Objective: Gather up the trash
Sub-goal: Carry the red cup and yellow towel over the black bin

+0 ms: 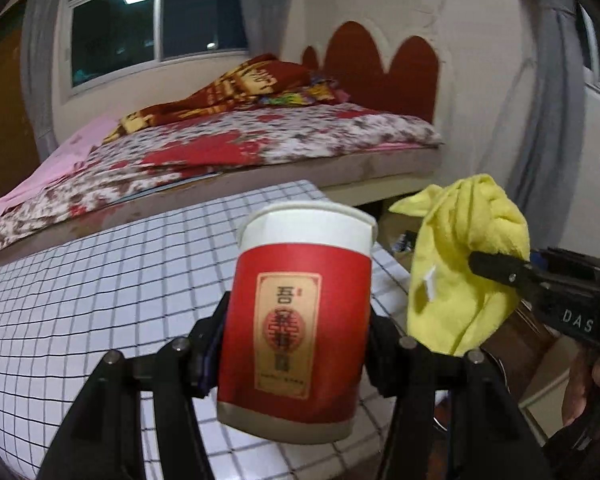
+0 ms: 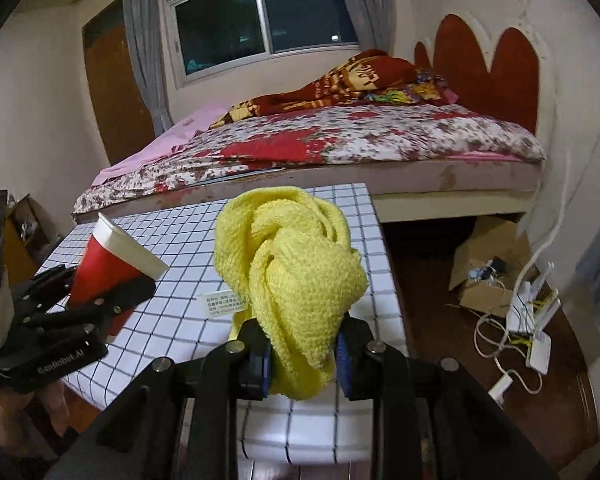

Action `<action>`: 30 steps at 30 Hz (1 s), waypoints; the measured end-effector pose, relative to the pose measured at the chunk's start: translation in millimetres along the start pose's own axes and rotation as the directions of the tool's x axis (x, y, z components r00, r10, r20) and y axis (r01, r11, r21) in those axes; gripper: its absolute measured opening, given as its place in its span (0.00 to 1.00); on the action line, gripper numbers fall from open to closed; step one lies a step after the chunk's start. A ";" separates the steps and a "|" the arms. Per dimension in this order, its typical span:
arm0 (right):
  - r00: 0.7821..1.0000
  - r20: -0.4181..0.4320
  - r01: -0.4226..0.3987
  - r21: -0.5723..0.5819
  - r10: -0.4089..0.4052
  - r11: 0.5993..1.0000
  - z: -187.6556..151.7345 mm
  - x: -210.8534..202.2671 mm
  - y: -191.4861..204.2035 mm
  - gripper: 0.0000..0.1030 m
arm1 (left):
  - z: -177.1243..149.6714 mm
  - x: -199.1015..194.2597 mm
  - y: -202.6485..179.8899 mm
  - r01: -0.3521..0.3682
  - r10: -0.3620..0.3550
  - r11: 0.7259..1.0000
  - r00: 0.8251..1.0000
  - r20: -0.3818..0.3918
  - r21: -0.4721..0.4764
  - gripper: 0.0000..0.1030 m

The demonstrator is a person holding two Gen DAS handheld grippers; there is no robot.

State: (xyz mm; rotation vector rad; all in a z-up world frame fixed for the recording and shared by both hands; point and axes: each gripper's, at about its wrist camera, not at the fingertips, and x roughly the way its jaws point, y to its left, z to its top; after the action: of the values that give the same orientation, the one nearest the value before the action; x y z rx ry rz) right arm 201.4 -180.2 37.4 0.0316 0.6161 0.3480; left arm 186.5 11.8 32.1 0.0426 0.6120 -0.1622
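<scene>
Left tongs (image 1: pixel 296 344) grasp the cup (image 1: pixel 300 320); right tongs (image 2: pixel 304 356) clench the cloth (image 2: pixel 292 280). Keep the cup upright, both grips firm, while carrying over the table (image 1: pixel 80 300) towards 12 o'clock.

The paper cup (image 1: pixel 296 320) is red with a white band at its rim, a pale grey-beige base and a tan label printed in dark characters. At its three o'clock in the left wrist view the cloth (image 1: pixel 464 264) is bright yellow with a small white tag. The table (image 1: pixel 80 280) is white with a grid of thin dark lines. Toward twelve o'clock, the bed (image 2: pixel 340 140) carries a white cover with red and brown flowers, a pink sheet and a dark red blanket patterned in yellow. The headboard (image 2: pixel 500 76) is rust red, the curtains (image 2: pixel 144 40) grey. Both grippers are black with blue pads.
</scene>
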 end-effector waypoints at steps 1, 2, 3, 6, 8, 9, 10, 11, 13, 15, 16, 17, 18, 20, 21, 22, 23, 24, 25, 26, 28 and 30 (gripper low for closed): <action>1.000 -0.003 0.004 0.012 -0.004 1.000 -7.0 -4.9 -5.9 0.25 | -4.0 -0.4 -6.3 0.009 -0.009 1.000 1.000 0.006 0.007 0.56; 1.000 -0.005 0.006 0.016 -0.006 1.000 -10.1 -6.9 -9.2 0.25 | -6.5 -1.8 -10.6 0.013 -0.013 1.000 1.000 0.007 0.008 0.56; 1.000 -0.008 0.013 0.023 -0.013 1.000 -16.2 -10.5 -14.0 0.25 | -9.8 -1.3 -14.4 0.023 -0.023 1.000 1.000 0.004 0.006 0.56; 1.000 -0.009 0.028 0.045 -0.028 0.999 -27.9 -21.0 -24.6 0.25 | -17.5 1.0 -29.2 0.050 -0.050 0.999 0.999 -0.005 0.004 0.56; 0.999 -0.005 0.042 0.063 -0.042 0.997 -35.2 -29.7 -33.6 0.25 | -20.1 2.9 -36.9 0.068 -0.068 0.998 0.998 -0.008 0.011 0.56; 0.999 -0.003 0.046 0.068 -0.046 0.997 -37.4 -32.9 -36.3 0.25 | -22.1 4.9 -42.6 0.081 -0.080 0.997 0.997 -0.012 0.019 0.56; 0.999 -0.001 0.054 0.078 -0.054 0.995 -41.1 -37.7 -41.0 0.25 | -23.5 6.6 -46.7 0.088 -0.087 0.996 0.996 -0.016 0.026 0.56; 0.998 0.000 0.059 0.083 -0.059 0.995 -43.1 -40.7 -43.7 0.25 | -25.3 7.1 -51.6 0.095 -0.094 0.995 0.995 -0.019 0.031 0.56; 0.997 0.003 0.076 0.094 -0.077 0.993 -48.2 -47.5 -49.5 0.25 | -28.8 10.1 -62.1 0.118 -0.117 0.992 0.993 -0.029 0.043 0.56; 0.996 0.001 0.093 0.110 -0.094 0.990 -54.9 -55.8 -59.7 0.25 | -33.9 8.5 -74.9 0.135 -0.133 0.989 0.991 -0.033 0.058 0.56; 0.995 0.001 0.102 0.115 -0.102 0.988 -57.4 -58.6 -62.8 0.25 | -35.2 9.1 -80.1 0.142 -0.140 0.988 0.990 -0.035 0.062 0.56; 0.994 -0.001 0.112 0.122 -0.113 0.986 -60.9 -62.2 -67.5 0.25 | -37.0 9.3 -85.0 0.150 -0.148 0.986 0.988 -0.037 0.065 0.56; 0.993 -0.003 0.120 0.132 -0.120 0.984 -64.5 -65.4 -72.3 0.25 | -38.7 9.9 -90.0 0.160 -0.157 0.985 0.987 -0.040 0.069 0.56; 0.991 -0.005 0.134 0.145 -0.135 0.980 -70.4 -70.8 -79.8 0.25 | -42.8 11.3 -100.3 0.176 -0.173 0.981 0.984 -0.048 0.081 0.56; 0.990 -0.008 0.144 0.155 -0.144 0.977 -75.3 -75.0 -85.0 0.25 | -45.4 12.5 -107.0 0.186 -0.181 0.979 0.982 -0.055 0.088 0.56; 0.989 -0.011 0.150 0.164 -0.150 0.975 -79.0 -77.8 -89.0 0.25 | -47.3 13.7 -111.7 0.195 -0.190 0.977 0.980 -0.061 0.091 0.56; 0.988 -0.013 0.157 0.170 -0.157 0.973 -82.7 -80.4 -92.6 0.25 | -50.6 13.2 -116.5 0.203 -0.198 0.975 0.978 -0.067 0.093 0.56; 0.987 -0.015 0.162 0.175 -0.162 0.971 -85.5 -82.6 -95.5 0.25 | -52.0 13.8 -120.1 0.209 -0.203 0.973 0.977 -0.071 0.096 0.56; 0.985 -0.020 0.170 0.184 -0.169 0.968 -90.2 -85.4 -100.9 0.25 | -53.7 15.0 -124.7 0.217 -0.210 0.971 0.975 -0.076 0.099 0.56; 0.985 -0.022 0.174 0.190 -0.173 0.966 -92.9 -87.0 -103.5 0.25 | -55.2 16.4 -129.8 0.225 -0.217 0.969 0.973 -0.082 0.102 0.56; 0.982 -0.031 0.189 0.206 -0.187 0.960 -101.1 -91.6 -113.8 0.25 | -58.1 16.9 -137.0 0.236 -0.228 0.966 0.970 -0.089 0.107 0.56; 0.980 -0.037 0.198 0.222 -0.194 0.955 -107.0 -94.2 -121.6 0.25 | -61.5 17.8 -146.7 0.251 -0.241 0.961 0.966 -0.097 0.116 0.56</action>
State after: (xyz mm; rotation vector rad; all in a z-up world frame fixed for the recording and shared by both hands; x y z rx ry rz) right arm 106.5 -333.5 -13.3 0.1843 0.6652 0.0847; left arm 141.8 -129.9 -27.2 0.0972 0.6880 -0.4432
